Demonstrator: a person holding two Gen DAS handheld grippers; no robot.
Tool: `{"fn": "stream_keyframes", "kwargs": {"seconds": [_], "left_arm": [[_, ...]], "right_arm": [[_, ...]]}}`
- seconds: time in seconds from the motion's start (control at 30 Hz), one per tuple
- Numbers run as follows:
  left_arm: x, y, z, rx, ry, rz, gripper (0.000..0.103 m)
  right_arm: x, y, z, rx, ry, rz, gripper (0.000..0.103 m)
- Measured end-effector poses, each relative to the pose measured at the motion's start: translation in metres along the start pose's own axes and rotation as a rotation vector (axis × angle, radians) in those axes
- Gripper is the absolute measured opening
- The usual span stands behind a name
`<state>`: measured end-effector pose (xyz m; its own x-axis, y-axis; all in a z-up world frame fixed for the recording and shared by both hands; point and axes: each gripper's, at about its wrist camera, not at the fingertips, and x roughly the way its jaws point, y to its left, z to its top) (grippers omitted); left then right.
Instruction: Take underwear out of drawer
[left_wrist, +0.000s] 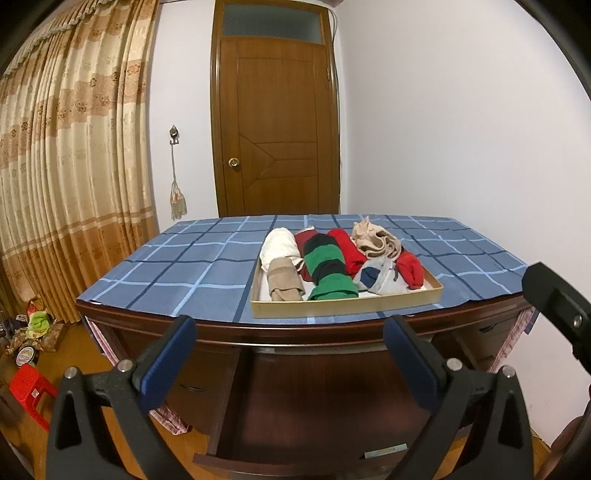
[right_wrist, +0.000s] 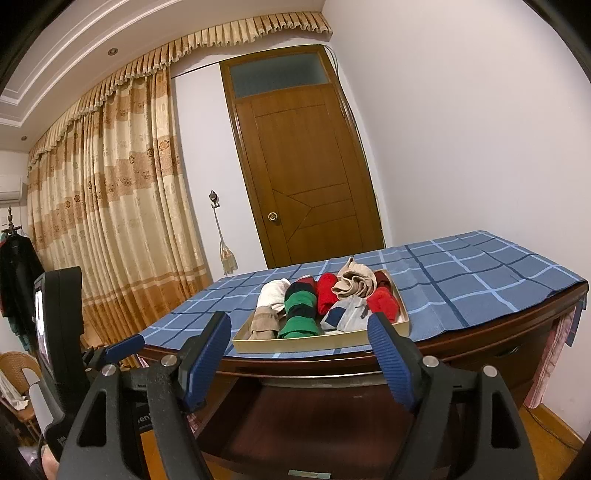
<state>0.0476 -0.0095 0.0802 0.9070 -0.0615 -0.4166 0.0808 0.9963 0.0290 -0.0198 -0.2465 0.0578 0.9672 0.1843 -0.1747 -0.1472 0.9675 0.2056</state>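
Left gripper (left_wrist: 290, 356) nearest, jaws wide apart, nothing between them; it hangs above the pulled-out desk drawer (left_wrist: 310, 402). Right gripper (right_wrist: 299, 356) likewise spread and empty, over the same drawer (right_wrist: 314, 424). Both point forward across the desk edge, which reads as a neutral hover rather than a reach.

Drawer stands open. The part of its dark wooden floor that shows is bare; the front corners are hidden behind the gripper bodies.

Further on, a shallow cardboard tray (left_wrist: 345, 305) sits on the blue checked tablecloth (left_wrist: 192, 258), close to the near edge, probably for easy reach. In it lie rolled underwear and small garments (left_wrist: 325, 266), packed side by side, touching. The green, black and red striped roll (left_wrist: 327, 267) lies with its long axis running from the near rim to the far rim, green end toward the grippers. A beige piece (left_wrist: 375, 238) is crumpled loosely on top at the far right, with no clear axis.

So the clothing lies outside the drawer, on the desk top. Whether more remains in the drawer cannot be told.

Behind: a wooden door (left_wrist: 275, 122) and curtain (left_wrist: 74, 166).
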Motion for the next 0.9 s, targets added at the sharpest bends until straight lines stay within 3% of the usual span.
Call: {"fn": "stream_keyframes", "kwargs": {"seconds": [0.67, 0.9], "left_arm": [[0.013, 0.000, 0.008, 0.018, -0.013, 0.023, 0.103], [0.020, -0.005, 0.013, 0.066, -0.050, 0.086, 0.103]], "right_arm": [[0.010, -0.008, 0.003, 0.017, 0.006, -0.019, 0.079], [0.017, -0.013, 0.008, 0.023, 0.004, -0.040, 0.079]]}}
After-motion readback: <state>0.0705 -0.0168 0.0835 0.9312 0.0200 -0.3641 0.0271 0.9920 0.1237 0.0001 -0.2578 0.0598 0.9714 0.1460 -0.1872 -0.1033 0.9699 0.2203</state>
